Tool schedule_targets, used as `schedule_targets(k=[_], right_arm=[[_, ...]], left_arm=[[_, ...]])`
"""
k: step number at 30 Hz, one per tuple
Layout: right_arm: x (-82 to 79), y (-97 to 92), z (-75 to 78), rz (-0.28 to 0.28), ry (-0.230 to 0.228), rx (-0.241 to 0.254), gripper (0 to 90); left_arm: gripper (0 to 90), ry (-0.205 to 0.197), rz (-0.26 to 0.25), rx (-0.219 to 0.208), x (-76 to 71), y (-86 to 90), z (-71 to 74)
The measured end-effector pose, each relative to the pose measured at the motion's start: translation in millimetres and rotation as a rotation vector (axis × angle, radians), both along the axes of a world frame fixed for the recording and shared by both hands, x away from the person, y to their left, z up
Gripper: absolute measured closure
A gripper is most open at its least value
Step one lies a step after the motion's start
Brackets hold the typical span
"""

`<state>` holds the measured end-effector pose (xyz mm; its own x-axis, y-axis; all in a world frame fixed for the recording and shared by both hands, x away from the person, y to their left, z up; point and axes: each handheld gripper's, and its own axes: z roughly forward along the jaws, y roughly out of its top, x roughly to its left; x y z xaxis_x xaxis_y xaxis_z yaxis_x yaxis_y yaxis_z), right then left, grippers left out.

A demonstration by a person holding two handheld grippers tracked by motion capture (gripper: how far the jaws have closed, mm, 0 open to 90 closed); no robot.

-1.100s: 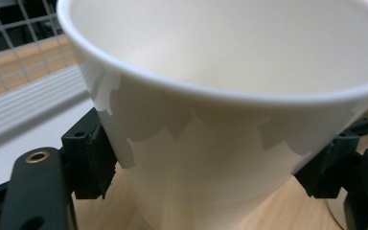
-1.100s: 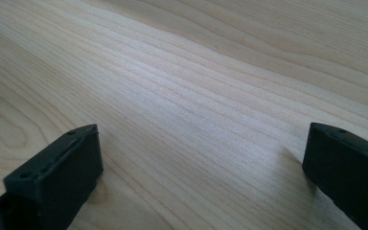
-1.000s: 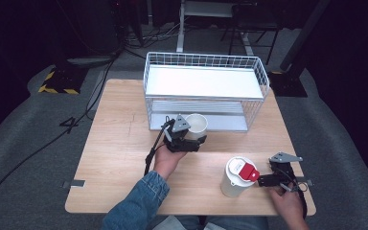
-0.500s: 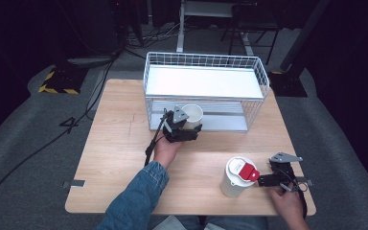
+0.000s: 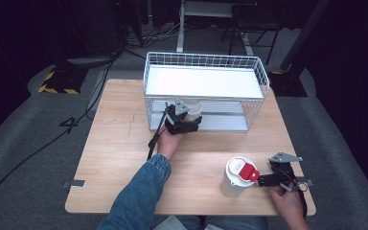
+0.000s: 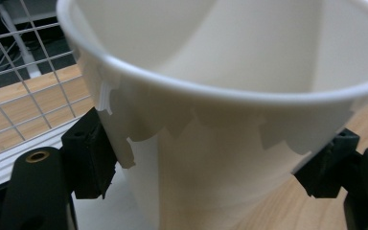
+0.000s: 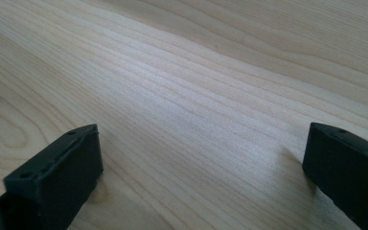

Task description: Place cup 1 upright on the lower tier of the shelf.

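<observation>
My left gripper is clamped on the cup, one black pad on either side of the wall below the rim. In the high view the cup sits at the rack, at the lower shelf's front edge, twelve o'clock from my left hand. It looks empty, light and thin-walled, so I'd squeeze gently; too much would buckle it. The right gripper, jaws wide apart and empty, rests on the table.

Overhead forward-down view; two close gripper views, sharing the table.
</observation>
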<state>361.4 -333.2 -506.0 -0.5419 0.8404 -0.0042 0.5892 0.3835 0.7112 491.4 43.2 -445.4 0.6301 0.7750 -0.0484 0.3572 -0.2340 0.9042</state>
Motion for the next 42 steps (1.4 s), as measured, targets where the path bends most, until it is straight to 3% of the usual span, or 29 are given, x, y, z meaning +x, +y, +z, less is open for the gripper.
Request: schedule_targets(k=[8, 13, 19, 22, 31, 42], right_arm=[[0.0, 0.0, 0.0, 0.000, 0.000, 0.000, 0.3], [0.0, 0.0, 0.0, 0.000, 0.000, 0.000, 0.3], [0.0, 0.0, 0.0, 0.000, 0.000, 0.000, 0.3], [0.0, 0.0, 0.0, 0.000, 0.000, 0.000, 0.3], [0.0, 0.0, 0.0, 0.001, -0.001, -0.001, 0.3], [-0.1, 0.0, 0.0, 0.000, 0.000, -0.001, 0.4]], left_arm=[[22.1, 0.000, 0.004, 0.023, 6.9, -5.9, -9.8], [22.1, 0.006, 0.017, 0.003, 12.8, -7.5, -17.3], [22.0, 0.005, 0.076, -0.003, 20.8, -5.8, -25.7], [22.0, 0.005, 0.091, -0.010, 24.0, -4.5, -27.2], [22.0, 0.009, 0.111, 0.048, 33.0, -6.1, -31.4], [21.8, 0.030, 0.117, 0.025, 37.9, -5.8, -33.9]])
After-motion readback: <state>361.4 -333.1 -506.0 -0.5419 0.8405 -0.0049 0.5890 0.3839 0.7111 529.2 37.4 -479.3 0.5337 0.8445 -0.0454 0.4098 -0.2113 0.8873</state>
